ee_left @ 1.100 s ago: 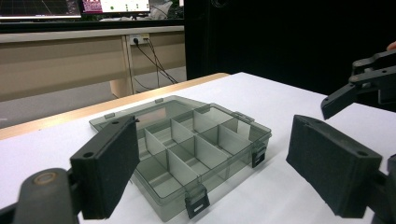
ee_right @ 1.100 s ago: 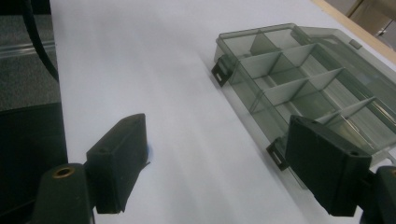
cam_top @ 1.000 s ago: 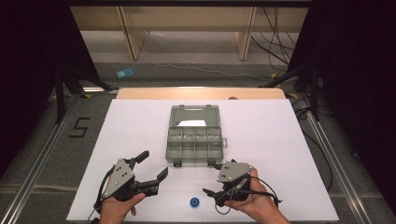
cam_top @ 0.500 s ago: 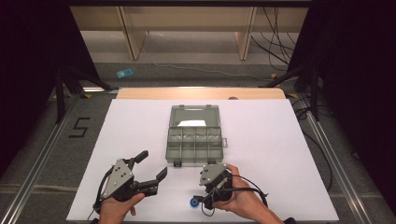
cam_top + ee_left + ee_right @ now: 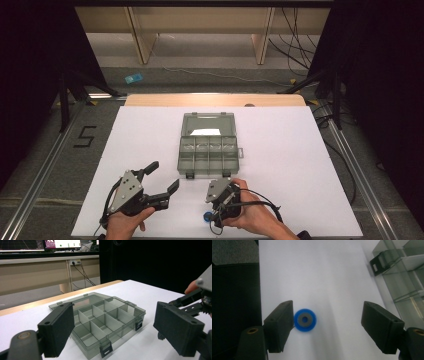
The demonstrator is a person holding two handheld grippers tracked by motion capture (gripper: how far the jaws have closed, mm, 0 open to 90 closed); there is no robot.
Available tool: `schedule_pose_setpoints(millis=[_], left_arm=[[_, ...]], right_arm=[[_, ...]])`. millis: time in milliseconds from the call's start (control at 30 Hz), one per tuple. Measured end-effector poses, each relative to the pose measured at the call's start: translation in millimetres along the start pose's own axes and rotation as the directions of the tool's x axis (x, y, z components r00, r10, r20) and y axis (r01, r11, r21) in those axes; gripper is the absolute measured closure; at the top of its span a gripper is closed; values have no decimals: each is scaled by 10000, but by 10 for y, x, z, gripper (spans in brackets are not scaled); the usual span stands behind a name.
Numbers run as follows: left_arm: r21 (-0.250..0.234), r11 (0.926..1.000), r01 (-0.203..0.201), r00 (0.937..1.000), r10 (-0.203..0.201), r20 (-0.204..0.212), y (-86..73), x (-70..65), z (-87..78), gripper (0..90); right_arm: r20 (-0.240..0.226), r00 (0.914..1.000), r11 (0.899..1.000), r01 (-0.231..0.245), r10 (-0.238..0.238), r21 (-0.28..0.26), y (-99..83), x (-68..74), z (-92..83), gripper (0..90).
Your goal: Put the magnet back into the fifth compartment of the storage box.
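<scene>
Blue disc [image 5: 305, 320] with a grey hub is seen lying flat on the white tabletop [image 5: 324, 277], right between the jaws of the right claw [image 5: 328, 325]. It's parked just beside one jaw, maybe touching it, hard to be sure, while a wide gap is left to the other one. So the jaws are apart with nothing clamped, though they've just been closing a bit. In the high view the same claw [image 5: 212, 212] is pointed down near the front edge of the tabletop, gripped by the person's right hand [image 5: 250, 215], and the disc [image 5: 206, 217] is only partly seen beside it.

Just past that claw, the clear grey organizer box [image 5: 207, 147] is found with its lid laid open flat behind it and its divided compartments showing, black latches at the front. A white slip can be made out through the lid.

Off to the side, the left claw [image 5: 162, 177] is held low over the tabletop with jaws spread wide and nothing between them; the box [image 5: 100, 320] is framed between them in the left gripper view.
</scene>
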State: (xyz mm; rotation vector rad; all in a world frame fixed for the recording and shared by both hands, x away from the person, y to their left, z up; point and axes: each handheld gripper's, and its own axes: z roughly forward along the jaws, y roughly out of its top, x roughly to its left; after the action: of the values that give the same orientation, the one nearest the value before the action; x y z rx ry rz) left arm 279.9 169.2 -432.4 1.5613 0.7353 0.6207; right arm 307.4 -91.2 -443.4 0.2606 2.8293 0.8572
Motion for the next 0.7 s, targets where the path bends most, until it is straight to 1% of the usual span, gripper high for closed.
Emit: schedule_pose_setpoints(millis=[133, 167, 200, 267, 300, 333, 400, 567, 633, 700], left_arm=[[-1, 10000, -14, 10000, 14, 7, 0, 0, 0, 161], [1, 10000, -22, 10000, 22, 9, 0, 0, 0, 161], [-2, 10000, -13, 10000, 13, 7, 0, 0, 0, 161], [2, 10000, 0, 10000, 0, 4, 0, 0, 0, 161], [2, 10000, -6, 10000, 6, 5, 0, 0, -1, 161], [-2, 10000, -9, 10000, 9, 5, 1, 0, -1, 161], [-5, 10000, -7, 10000, 7, 5, 1, 0, -1, 161], [-2, 10000, -18, 10000, 18, -3, 1, 3, -2, 161], [-5, 10000, -6, 10000, 6, 5, 1, 1, -2, 161], [1, 10000, -3, 10000, 3, 5, 1, 0, -2, 161]], right_arm=[[-101, 9998, 9995, 158, -155, 281, 14, 20, 50, 277], [-212, 9995, 9984, 253, -242, 502, 24, 33, 68, 281], [-212, 9995, 9984, 253, -242, 502, 24, 33, 68, 281], [-325, 9989, 9971, 365, -344, 674, 31, 45, 95, 286], [-357, 9988, 9966, 355, -330, 742, 33, 48, 106, 287], [-512, 9981, 9954, 391, -346, 879, 37, 51, 120, 294], [-581, 9978, 9938, 390, -330, 1042, 37, 55, 139, 305], [-711, 9968, 9912, 455, -369, 1239, 39, 58, 173, 331], [-782, 9959, 9896, 558, -457, 1324, 40, 67, 193, 351], [-819, 9957, 9892, 533, -423, 1365, 40, 71, 201, 359]])
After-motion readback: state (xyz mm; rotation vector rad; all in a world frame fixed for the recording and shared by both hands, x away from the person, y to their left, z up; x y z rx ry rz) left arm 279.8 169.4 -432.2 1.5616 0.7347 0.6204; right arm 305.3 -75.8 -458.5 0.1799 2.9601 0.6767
